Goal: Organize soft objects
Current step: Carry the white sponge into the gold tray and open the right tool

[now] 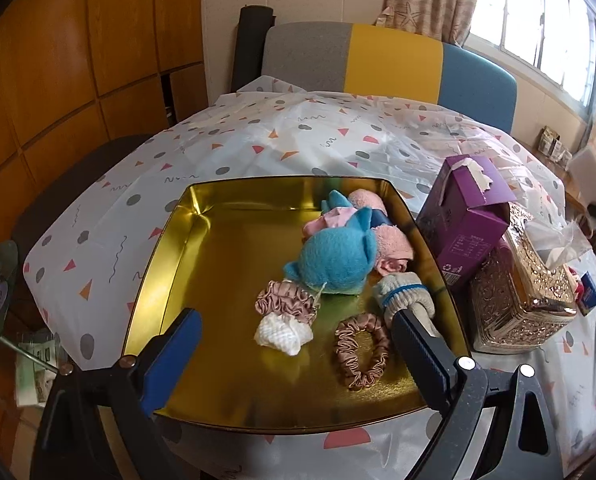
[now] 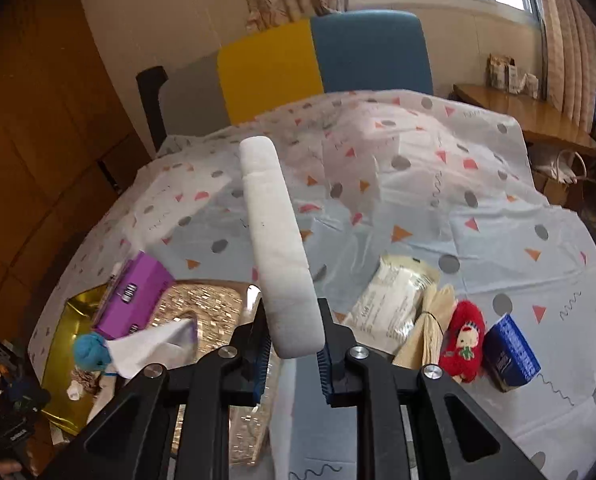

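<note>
White sock [image 2: 278,248] juts forward, clamped in right gripper [image 2: 292,354]; left gripper [image 1: 296,344] spread above gold tray [image 1: 218,240]

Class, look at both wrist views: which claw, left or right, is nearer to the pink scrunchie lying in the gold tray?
Left. The left claw hangs open right over the pink scrunchie in the gold tray. The right claw, gripping a white roll, sits away beyond the tissue boxes.

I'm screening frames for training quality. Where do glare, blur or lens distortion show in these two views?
Left wrist: the gold tray throws bright reflections, the window is blown out, and table edges bow from the fisheye. Right wrist: the blue plush and tissue nearby look smeared; the white roll is sharp.
</note>
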### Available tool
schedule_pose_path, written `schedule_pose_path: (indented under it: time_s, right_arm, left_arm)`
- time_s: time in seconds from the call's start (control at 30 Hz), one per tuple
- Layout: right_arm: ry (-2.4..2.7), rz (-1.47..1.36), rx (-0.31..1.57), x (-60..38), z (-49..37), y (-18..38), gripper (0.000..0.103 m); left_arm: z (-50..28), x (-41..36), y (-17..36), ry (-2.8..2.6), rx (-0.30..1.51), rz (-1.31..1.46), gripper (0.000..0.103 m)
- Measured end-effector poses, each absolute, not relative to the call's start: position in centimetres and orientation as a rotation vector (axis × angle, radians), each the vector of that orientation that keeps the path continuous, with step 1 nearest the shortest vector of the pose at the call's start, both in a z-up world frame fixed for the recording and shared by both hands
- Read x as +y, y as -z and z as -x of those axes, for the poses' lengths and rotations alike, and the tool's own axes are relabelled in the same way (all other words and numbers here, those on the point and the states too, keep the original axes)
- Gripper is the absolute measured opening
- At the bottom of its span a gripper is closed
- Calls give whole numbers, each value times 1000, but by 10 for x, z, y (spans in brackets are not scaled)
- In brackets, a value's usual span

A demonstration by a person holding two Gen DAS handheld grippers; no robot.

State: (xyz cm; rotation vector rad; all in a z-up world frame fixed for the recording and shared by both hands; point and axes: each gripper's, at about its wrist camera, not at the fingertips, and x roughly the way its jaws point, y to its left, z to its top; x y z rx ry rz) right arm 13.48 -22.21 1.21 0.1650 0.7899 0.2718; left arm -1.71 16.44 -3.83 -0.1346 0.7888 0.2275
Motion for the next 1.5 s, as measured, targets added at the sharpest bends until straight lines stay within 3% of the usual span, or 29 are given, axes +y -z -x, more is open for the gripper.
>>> schedule_pose_path:
  time_s: [0.17,0.33,0.73,0.9,1.5]
  right_arm:
    - [-439,-76,737,-162,-109,-56,19]
    - [-671,37,777,-75,-73,-62,19]
    - [-966,141,1163,87,-43,55,25]
    - [-894,195,1173,90,-39,76,40]
    - [-806,147,937,15,-48,25,44]
  left_arm:
    - [22,176,35,-257,766,163,98]
    - [27,201,28,-322,733,204,99]
    - [47,248,27,-438,701,259,99]
    - [44,242,29,-423,705,241,99]
    - [41,215,26,-361,716,192,100]
